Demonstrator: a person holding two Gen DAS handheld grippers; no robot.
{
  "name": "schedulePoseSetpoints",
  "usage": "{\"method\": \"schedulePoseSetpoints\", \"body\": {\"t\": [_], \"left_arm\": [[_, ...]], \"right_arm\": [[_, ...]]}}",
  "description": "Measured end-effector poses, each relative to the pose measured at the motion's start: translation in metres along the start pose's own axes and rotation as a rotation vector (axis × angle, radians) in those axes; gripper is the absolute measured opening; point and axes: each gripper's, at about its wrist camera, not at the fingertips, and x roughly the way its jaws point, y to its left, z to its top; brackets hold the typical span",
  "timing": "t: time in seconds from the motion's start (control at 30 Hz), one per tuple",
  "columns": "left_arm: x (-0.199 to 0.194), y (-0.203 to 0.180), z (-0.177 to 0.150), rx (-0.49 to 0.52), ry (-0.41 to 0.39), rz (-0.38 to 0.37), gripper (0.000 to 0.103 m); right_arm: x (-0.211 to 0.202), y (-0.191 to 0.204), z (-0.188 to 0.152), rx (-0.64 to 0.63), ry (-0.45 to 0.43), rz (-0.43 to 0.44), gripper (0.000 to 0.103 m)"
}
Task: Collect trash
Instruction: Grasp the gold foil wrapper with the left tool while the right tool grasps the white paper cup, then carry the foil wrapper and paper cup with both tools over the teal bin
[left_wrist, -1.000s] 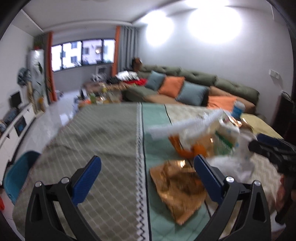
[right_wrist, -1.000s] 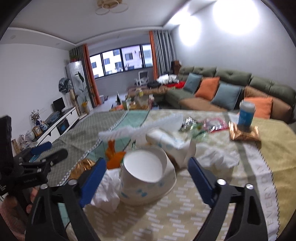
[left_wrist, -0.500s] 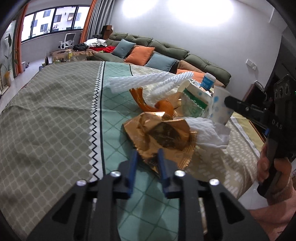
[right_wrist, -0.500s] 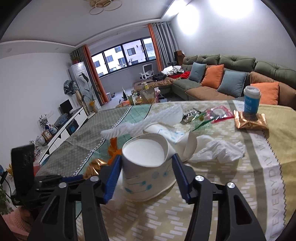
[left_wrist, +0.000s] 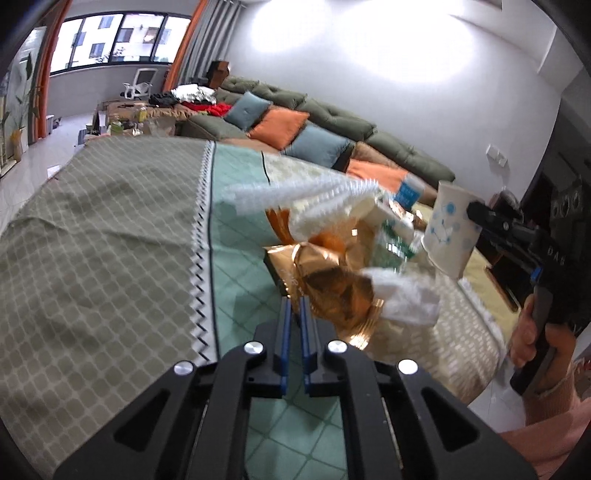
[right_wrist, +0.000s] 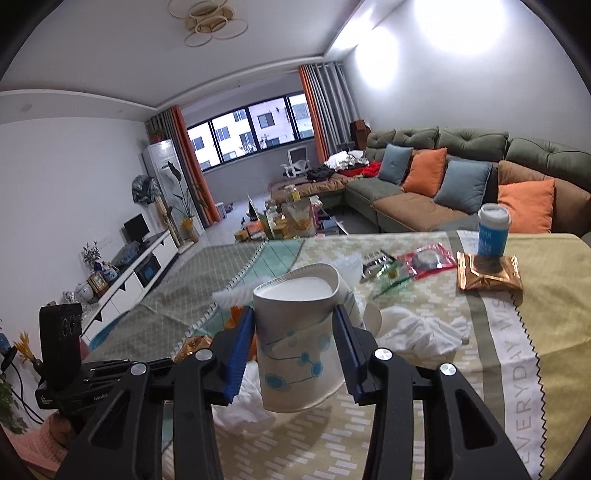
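L gripper (left_wrist: 294, 306) pinches gold wrapper (left_wrist: 332, 284) edge at the trash pile, R gripper (right_wrist: 295, 328) squeezes paper cup (right_wrist: 299, 339) lifted over table (right_wrist: 546, 295), bare cloth to pile's left.

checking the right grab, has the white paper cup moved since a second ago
Yes. The white paper cup sat on the tablecloth between open jaws; now the right gripper pinches it and it is lifted off the cloth, above the crumpled tissue.

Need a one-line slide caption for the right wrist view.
Right gripper clamps a squashed paper cup above the cluttered table; the left gripper's body shows at lower left.
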Motion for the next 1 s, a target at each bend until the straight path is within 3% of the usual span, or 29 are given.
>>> {"method": "schedulePoseSetpoints", "body": {"t": [0.27,0.3,0.33,0.37,0.4,0.47,0.6,0.7,0.87,1.0], "left_arm": [[-0.033,0.007,0.012,0.018,-0.064,0.018,0.007],[-0.030,0.004,0.012,0.036,-0.045,0.021,0.020],[-0.024,0.001,0.011,0.055,-0.012,0.015,0.046],[-0.019,-0.001,0.008,0.065,0.000,0.026,0.056],[-0.014,-0.004,0.005,0.073,0.007,0.033,0.063],[0.001,-0.005,0.000,0.088,0.049,0.061,0.063],[0.018,0.004,-0.005,0.053,0.078,0.042,0.058],[0.023,0.009,-0.004,0.033,0.095,0.003,0.008],[0.012,0.013,-0.004,0.018,0.058,0.011,0.007],[-0.021,0.025,0.003,0.007,-0.010,0.040,0.006]], "right_arm": [[0.001,0.026,0.013,-0.048,-0.029,0.080,0.044],[0.004,0.028,0.014,-0.053,-0.029,0.090,0.044],[0.007,0.030,0.014,-0.055,-0.026,0.100,0.044],[0.009,0.033,0.014,-0.057,-0.024,0.107,0.044],[0.012,0.036,0.015,-0.058,-0.020,0.114,0.044],[0.017,0.040,0.015,-0.064,-0.013,0.127,0.044],[0.026,0.045,0.013,-0.083,0.005,0.142,0.044],[0.034,0.047,0.013,-0.080,0.019,0.154,0.044],[0.047,0.058,0.013,-0.097,0.041,0.185,0.044],[0.062,0.079,0.018,-0.113,0.061,0.248,0.044]]}}
